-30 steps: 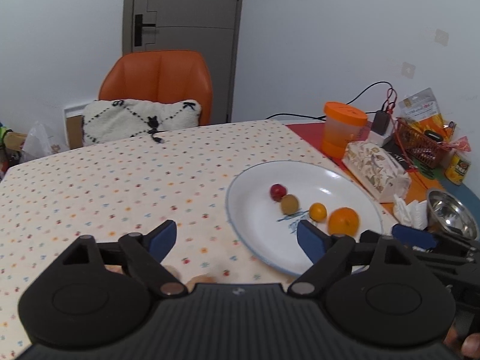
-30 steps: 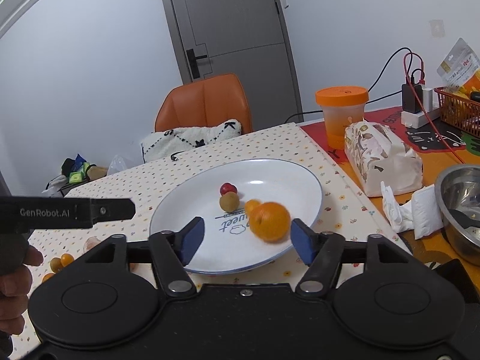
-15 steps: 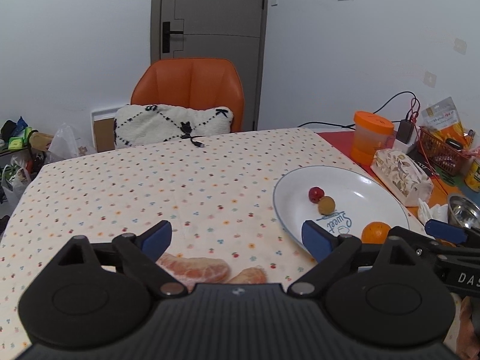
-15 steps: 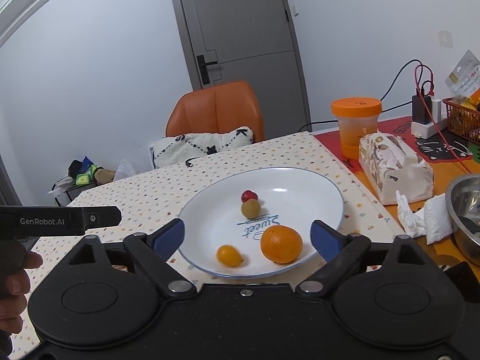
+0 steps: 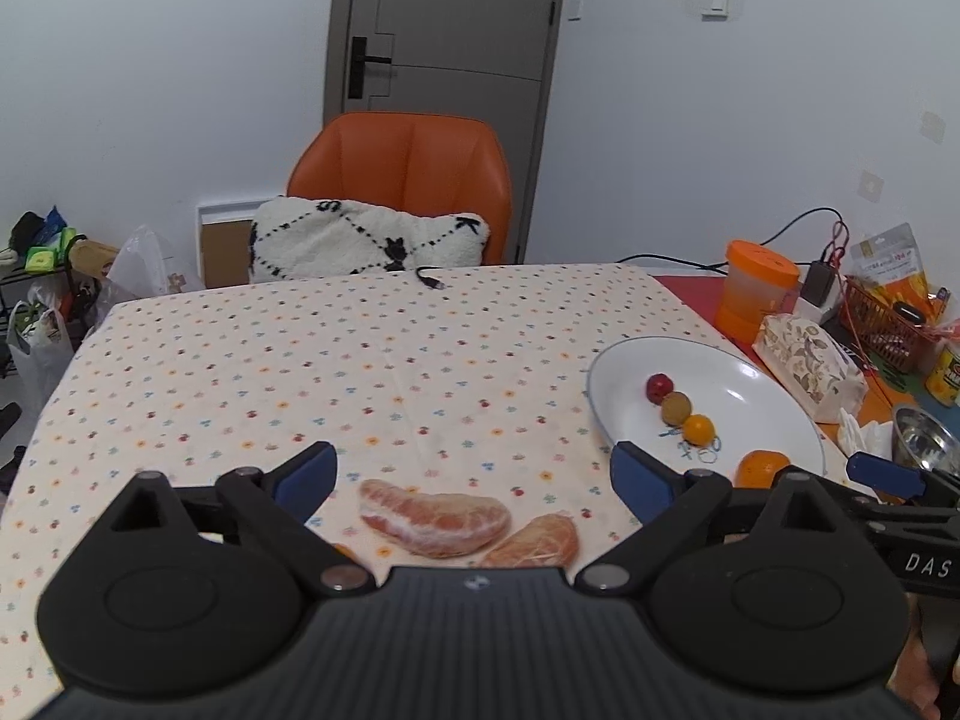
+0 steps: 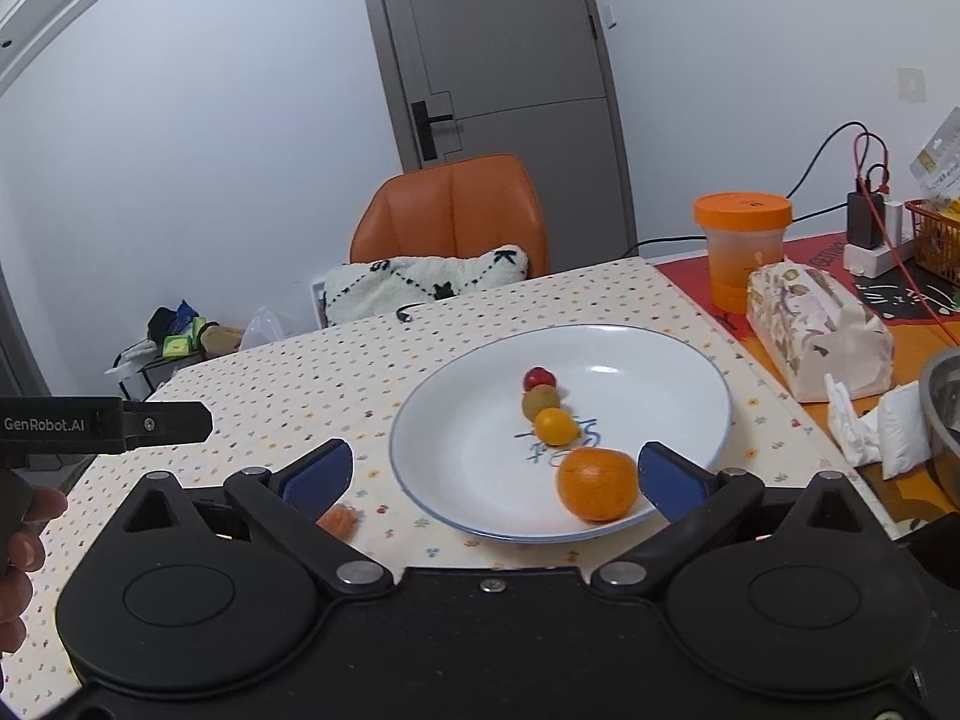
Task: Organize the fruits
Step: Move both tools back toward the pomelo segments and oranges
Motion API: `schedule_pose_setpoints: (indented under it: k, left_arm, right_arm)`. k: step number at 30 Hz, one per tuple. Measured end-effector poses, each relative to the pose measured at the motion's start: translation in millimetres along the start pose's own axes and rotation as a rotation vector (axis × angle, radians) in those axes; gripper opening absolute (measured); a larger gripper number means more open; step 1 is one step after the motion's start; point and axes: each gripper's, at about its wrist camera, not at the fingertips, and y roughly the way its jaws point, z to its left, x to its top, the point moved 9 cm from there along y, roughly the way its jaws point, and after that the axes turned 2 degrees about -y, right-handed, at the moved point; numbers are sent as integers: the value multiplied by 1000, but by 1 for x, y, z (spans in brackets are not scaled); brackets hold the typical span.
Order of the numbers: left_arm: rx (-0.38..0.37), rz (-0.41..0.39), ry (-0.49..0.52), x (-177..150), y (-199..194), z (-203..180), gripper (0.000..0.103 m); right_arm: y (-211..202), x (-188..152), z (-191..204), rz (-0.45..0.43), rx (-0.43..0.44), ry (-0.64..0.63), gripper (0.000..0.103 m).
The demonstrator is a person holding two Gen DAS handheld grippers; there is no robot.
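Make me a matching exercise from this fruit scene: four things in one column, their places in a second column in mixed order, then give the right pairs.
Things:
1. red fruit
2. orange
3. peeled citrus segments
4. orange-lidded cup

Places:
A. on the dotted tablecloth, between the open left gripper's fingers
B. far end of the fruit row on the white plate
C. on the red mat, behind the patterned tissue pack
D. near end of the plate's row, by the right gripper's right finger

Pairs: 1-B, 2-D, 3-A, 4-C
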Motion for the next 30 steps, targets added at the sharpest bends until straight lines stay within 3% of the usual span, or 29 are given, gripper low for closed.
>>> schedule_pose_setpoints:
  k: [30]
  left_arm:
    - [48, 21, -149, -37, -20, 75, 95]
  right_arm:
    - [19, -17, 74, 94, 107, -110, 103]
